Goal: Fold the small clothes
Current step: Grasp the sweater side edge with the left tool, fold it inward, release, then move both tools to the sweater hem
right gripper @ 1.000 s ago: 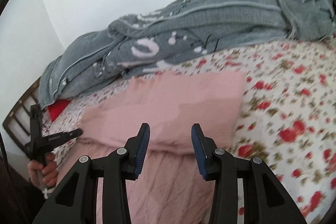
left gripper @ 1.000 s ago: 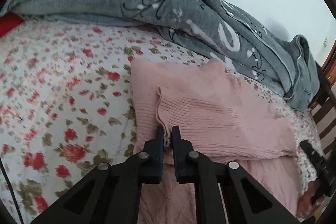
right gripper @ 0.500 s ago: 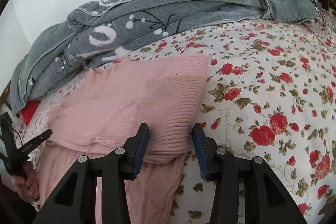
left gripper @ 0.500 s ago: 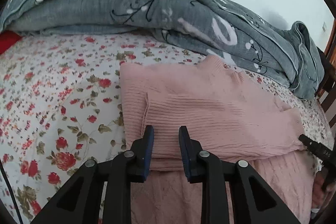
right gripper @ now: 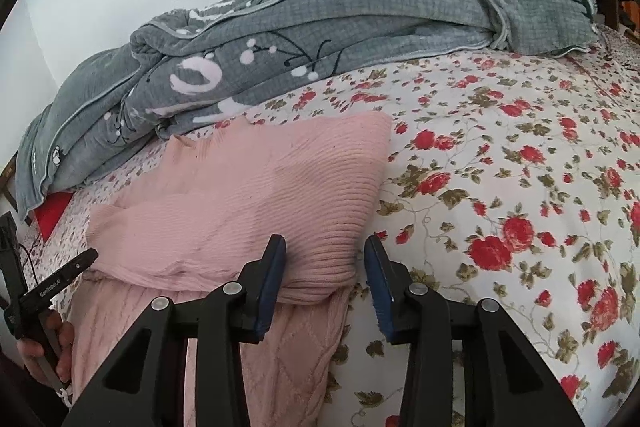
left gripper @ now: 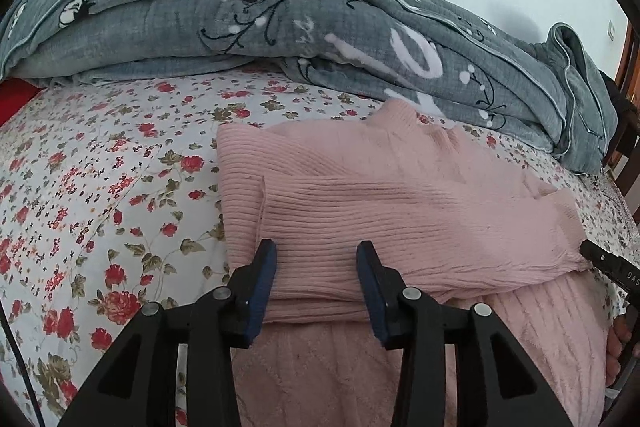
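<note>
Pink sweater (left gripper: 400, 211) folded flat on floral sheet (left gripper: 100, 187), just in front of grey quilt (left gripper: 280, 27), its near edge lapping a fluffier pink garment (right gripper: 280, 355). Left gripper (left gripper: 316, 267) over sweater's near edge, jaws opening, pads off the knit with the cloth lying between them, nothing held. Right gripper (right gripper: 325, 265) at sweater's near right corner, jaws closing, the corner between the pads but not pinched; left pad close against the knit, right pad over bare sheet
</note>
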The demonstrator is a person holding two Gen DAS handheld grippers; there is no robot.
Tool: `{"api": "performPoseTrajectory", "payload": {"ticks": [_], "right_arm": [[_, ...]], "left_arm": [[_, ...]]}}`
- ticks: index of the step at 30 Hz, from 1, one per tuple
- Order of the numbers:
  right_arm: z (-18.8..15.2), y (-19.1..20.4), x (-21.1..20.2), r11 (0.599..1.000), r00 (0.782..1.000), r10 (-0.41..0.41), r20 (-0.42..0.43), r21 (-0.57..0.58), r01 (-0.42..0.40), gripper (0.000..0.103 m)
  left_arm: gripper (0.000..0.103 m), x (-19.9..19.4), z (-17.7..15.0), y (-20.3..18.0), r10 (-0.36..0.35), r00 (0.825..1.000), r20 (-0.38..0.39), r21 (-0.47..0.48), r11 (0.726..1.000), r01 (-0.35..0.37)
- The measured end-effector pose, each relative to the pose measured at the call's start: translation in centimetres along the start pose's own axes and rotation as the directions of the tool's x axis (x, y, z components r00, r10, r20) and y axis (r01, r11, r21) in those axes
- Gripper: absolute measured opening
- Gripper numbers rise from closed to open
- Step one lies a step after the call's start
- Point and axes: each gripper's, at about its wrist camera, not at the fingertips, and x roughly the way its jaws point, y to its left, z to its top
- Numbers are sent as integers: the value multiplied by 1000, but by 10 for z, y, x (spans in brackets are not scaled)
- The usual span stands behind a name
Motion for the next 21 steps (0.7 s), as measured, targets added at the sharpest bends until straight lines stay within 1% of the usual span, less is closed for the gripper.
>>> {"api": "performPoseTrajectory", "payload": {"ticks": [4,6,9,12,15,17,19,20,21], "right_arm": [[1,-2,-4,1000,1000,-19,25,7,19,35],[1,1,-4,1000,999,-22,27,-8,22,27],[0,10,-6,997,998,-48,30,-63,50,21],[-2,16,-8,993,997,-67,44,-99,71,21],[-3,18,-12,991,997,-60,52,-117,66,21],[-5,17,-15,991,997,-54,61,-116,61,21],[-6,15,-20,992,996,-47,70,-110,54,22],[-8,14,-22,993,997,-42,72,-106,49,23],[-9,13,-24,994,997,-43,72,-102,50,28]], "left_arm": [[40,-1,1,0,3,1000,-1,1,1000,-3],[40,-2,1,0,-2,1000,-2,-1,1000,2],[40,-5,1,2,-19,1000,1,-13,1000,19],[40,-8,-1,4,-27,1000,6,-24,999,27],[40,-12,-4,5,-23,1000,11,-28,999,24],[42,-14,-6,7,-12,1000,9,-36,999,12],[43,-15,-8,11,-21,1000,7,-55,998,21],[43,-17,-10,14,-25,1000,9,-69,997,26],[46,-19,-11,17,-21,1000,9,-86,996,22]]}}
